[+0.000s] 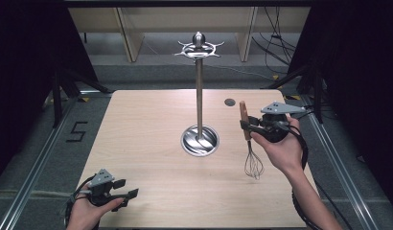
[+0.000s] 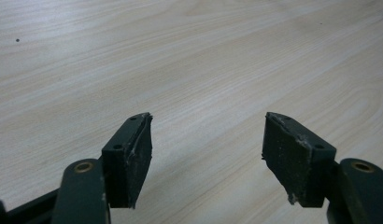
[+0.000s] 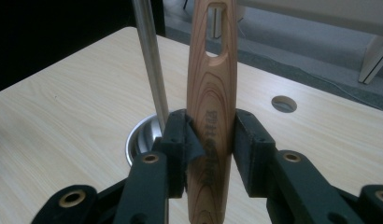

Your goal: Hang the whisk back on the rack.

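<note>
So the right claw was clamped on the wooden handle of a whisk, holding it upright over the right side of the desk with the wire end hanging down just above the wood. The metal stand stood just beside it, its round base in the middle of the desk. The left claw sat at the near left corner, jaws spread with nothing in them.
</note>
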A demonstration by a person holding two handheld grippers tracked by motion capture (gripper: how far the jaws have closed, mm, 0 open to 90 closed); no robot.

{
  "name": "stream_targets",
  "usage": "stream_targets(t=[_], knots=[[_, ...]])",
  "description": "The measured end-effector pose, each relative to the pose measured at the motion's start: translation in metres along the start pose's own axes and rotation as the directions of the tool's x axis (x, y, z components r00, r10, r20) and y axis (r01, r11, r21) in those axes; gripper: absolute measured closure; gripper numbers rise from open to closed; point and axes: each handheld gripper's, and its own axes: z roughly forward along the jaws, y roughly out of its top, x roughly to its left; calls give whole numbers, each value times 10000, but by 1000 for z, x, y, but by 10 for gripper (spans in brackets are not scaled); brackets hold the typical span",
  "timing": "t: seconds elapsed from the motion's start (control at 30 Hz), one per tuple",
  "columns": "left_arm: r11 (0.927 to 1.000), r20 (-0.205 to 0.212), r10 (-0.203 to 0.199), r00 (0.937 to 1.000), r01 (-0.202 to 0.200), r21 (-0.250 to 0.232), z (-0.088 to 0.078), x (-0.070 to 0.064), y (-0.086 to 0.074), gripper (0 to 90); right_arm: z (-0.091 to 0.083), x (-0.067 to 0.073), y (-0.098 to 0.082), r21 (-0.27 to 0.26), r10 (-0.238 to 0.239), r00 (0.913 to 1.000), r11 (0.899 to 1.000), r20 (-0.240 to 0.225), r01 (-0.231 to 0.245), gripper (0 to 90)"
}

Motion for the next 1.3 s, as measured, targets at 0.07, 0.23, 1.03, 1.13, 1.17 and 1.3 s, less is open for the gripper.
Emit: stream_targets(t=[0.07,0.23,1.03,1.13,1.17,1.3], knots=[[9998,16,-162,9999,162,-137,1,-1,0,323,-1,1,3,-98,-31,10000,9999,14,31,684],[9998,-30,154,9999,-154,100,-1,1,0,324,-4,2,10,-185,-29,10000,9998,-28,29,684],[9997,-2,-239,9997,239,-104,1,-1,0,323,-6,5,30,-493,-190,9997,9986,-148,182,684],[9997,43,-236,9997,236,-56,1,-1,0,323,-5,2,31,-679,-507,9987,9964,-48,503,684],[9997,47,-235,9997,236,-38,1,-1,0,323,-5,1,32,-639,-623,9980,9960,-54,618,685],[9996,-11,-243,9997,243,-131,1,-1,0,324,-3,2,34,-863,-601,9982,9945,-4,599,684]])
